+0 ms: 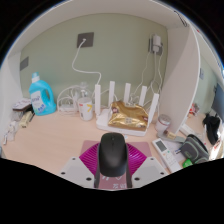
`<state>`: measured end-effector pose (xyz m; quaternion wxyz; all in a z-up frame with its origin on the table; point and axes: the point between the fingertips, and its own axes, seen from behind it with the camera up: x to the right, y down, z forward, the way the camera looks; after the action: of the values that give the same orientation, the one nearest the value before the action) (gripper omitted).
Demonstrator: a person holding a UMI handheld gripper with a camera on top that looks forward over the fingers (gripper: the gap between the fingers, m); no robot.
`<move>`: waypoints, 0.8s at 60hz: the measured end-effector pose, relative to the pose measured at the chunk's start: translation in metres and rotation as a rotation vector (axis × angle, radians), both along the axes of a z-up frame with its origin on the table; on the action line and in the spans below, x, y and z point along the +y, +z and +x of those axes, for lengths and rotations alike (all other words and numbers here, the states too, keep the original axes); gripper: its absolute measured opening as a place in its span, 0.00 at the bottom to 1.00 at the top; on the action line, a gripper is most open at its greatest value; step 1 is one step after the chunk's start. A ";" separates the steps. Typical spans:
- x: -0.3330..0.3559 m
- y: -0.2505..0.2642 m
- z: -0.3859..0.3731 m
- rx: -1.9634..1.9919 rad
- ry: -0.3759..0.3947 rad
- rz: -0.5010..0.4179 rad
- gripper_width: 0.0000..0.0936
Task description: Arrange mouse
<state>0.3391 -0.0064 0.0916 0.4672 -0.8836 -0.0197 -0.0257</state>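
A black computer mouse (112, 148) sits between my two fingers, its length pointing away from me. The magenta pads (88, 162) press against its left and right sides, so my gripper (112, 162) is shut on the mouse. The mouse is over the near part of a light wooden desk (60, 140); I cannot tell whether it touches the desk. The mouse's rear end is hidden low between the fingers.
Beyond the mouse, a gold packet (128, 116) lies before a white router with antennas (124, 98). A blue detergent bottle (40, 96) and a small jar (86, 108) stand at the back left. Small devices and clutter (190, 150) lie to the right. A wall socket (84, 41) has a white cable.
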 end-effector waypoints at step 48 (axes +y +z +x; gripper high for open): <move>-0.092 0.037 0.020 -0.082 -0.017 0.007 0.91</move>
<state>0.3590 -0.0984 0.1283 0.4688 -0.8803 -0.0312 -0.0660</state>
